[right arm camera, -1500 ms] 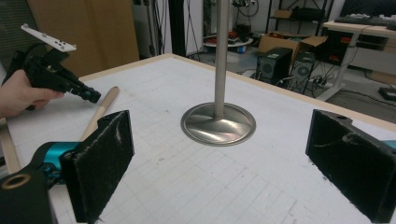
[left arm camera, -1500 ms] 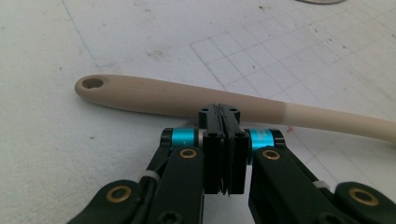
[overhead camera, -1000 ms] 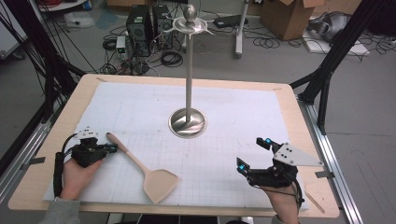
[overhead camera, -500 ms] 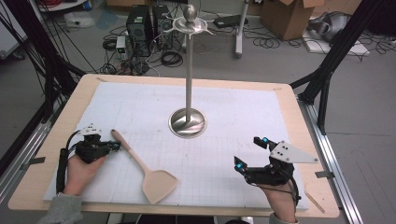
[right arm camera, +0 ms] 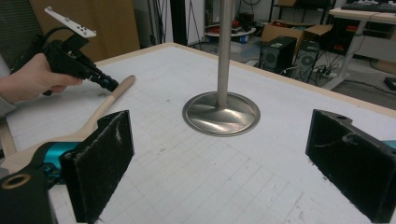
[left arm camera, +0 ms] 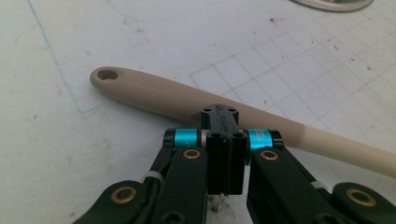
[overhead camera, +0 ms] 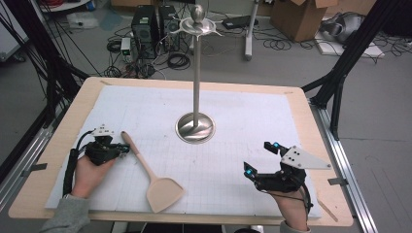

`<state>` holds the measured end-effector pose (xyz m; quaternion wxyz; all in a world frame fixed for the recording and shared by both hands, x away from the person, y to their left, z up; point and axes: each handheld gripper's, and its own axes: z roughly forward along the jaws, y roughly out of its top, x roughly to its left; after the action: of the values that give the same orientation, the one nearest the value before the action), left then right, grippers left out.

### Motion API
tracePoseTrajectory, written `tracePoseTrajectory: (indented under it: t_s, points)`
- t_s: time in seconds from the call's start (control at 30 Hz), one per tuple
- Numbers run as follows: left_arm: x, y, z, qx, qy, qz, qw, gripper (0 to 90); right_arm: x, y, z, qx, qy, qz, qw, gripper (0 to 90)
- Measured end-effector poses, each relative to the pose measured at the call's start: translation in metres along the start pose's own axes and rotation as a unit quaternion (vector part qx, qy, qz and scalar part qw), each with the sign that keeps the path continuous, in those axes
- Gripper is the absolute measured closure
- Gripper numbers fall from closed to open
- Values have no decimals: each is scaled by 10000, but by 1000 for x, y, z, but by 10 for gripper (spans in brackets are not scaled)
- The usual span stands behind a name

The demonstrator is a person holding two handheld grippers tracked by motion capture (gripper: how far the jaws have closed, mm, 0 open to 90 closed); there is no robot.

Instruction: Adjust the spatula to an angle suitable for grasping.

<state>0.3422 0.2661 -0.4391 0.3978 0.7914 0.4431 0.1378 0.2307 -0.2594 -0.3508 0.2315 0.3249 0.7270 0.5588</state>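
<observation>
A beige wooden spatula (overhead camera: pixel 164 192) lies flat on the white grid mat, blade toward the front edge and handle (left arm camera: pixel 154 92) pointing away, with a hole at its end. My left gripper (overhead camera: pixel 124 149) is shut, nothing between its jaws, and its closed tip (left arm camera: pixel 219 112) sits right against the near side of the handle. My right gripper (overhead camera: pixel 258 158) rests at the front right of the mat, its fingers (right arm camera: pixel 103 161) spread wide open on nothing. From the right gripper view, the left gripper (right arm camera: pixel 109 84) sits by the spatula handle (right arm camera: pixel 114 97).
A tall metal stand (overhead camera: pixel 195 127) with a round shiny base (right arm camera: pixel 221 112) rises from the middle of the mat. The wooden table edge (overhead camera: pixel 58 141) frames the mat. Computers, cables and boxes lie on the floor beyond.
My left gripper has moved right, up to the spatula handle, and the handle's far end has swung slightly to the right. The right gripper has stayed put.
</observation>
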Motion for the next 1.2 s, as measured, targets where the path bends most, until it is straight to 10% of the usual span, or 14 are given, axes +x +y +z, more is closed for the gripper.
tracePoseTrajectory:
  t_s: [0.8,1.2]
  points:
    - [-4,21,24,95,-132,-209,9997,895,5,3,1,-74,218,-19,9997,69]
    - [-19,25,5,-181,-306,-125,9993,897,6,1,6,-17,241,11,9997,70]
